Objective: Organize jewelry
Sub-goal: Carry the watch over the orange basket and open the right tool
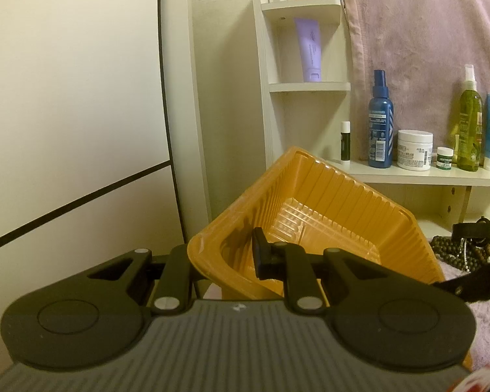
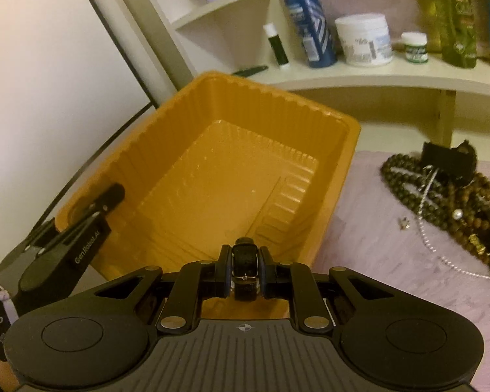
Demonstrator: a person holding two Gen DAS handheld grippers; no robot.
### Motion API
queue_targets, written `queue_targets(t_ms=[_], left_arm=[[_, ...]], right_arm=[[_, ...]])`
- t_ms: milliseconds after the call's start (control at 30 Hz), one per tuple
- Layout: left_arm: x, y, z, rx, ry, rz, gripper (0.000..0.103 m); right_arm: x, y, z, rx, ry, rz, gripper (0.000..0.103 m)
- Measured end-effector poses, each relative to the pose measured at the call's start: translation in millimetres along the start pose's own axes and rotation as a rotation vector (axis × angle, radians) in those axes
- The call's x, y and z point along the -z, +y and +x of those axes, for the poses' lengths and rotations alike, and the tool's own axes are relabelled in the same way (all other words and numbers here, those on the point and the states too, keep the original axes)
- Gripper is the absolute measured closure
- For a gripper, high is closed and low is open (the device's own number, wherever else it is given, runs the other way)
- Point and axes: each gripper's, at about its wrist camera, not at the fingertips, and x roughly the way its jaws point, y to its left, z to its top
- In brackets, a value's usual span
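At the bottom centre of the right wrist view, the right gripper (image 2: 244, 269) was clenched on a small black leather strap with a silver buckle (image 2: 244, 266), apparently a watch or bracelet band, the pads pressing it from both sides. It hung just over the near rim of the ribbed orange plastic tray (image 2: 330, 176), whose floor showed bare in both views; nothing had yet been laid in it.

At the lower left of that same view, the left gripper (image 2: 106, 201) was clamped on the tray's left wall, one finger inside and one outside. In its own view the inner finger (image 1: 261, 254) showed inside the tray near the frame's centre, and the tray stood tilted, its far corner lifted toward the shelf.

Out to the right of the tray, well apart from both grippers, a heap of dark wooden bead strings (image 2: 441, 196) lay on the mauve fleecy cloth (image 2: 375, 277), tangled with a thin silver chain (image 2: 424, 225) and a black cuff-like band (image 2: 447, 158). Behind, on the cream shelf (image 2: 359, 75), stood a blue spray bottle (image 2: 307, 23), a white cream jar (image 2: 364, 39) and other toiletries.

To my eye the sorting had barely begun: the strap seemed the first piece bound for the tray, and the whole heap still waited.
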Motion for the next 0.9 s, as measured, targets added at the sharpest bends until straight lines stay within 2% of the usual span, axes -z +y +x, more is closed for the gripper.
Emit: queue_targets(t_ms=[233,333,367,400,600,767,900], left_arm=[[-1,1,2,0.001,0.018,0.002,0.086],[-1,2,2,0.002,0.023,0.002,0.087],[-1,2,2,0.003,0.023,0.003,0.087],[-1,2,2,0.003,0.023,0.004,0.087],[-1,1,2,-0.002,0.023,0.008,0.087],[-2,1,2,-0.002,0.04,0.011,0.087],[-3,2,4,-0.004,0.05,0.015,0.087]], right_arm=[[-2,5,10,0.014,0.021,-0.032,0.085],[-3,7,4,0.012,-0.003,-0.04,0.067],[-4,7,1,0.012,-0.016,-0.034,0.056],[-5,6,-1,0.009,-0.03,-0.027,0.052],[-10,-5,-26,0.043,-0.107,-0.002,0.052],[-1,-40,-47,0.122,-0.087,0.086,0.052],[9,-65,-62,0.225,-0.084,0.113,0.052]])
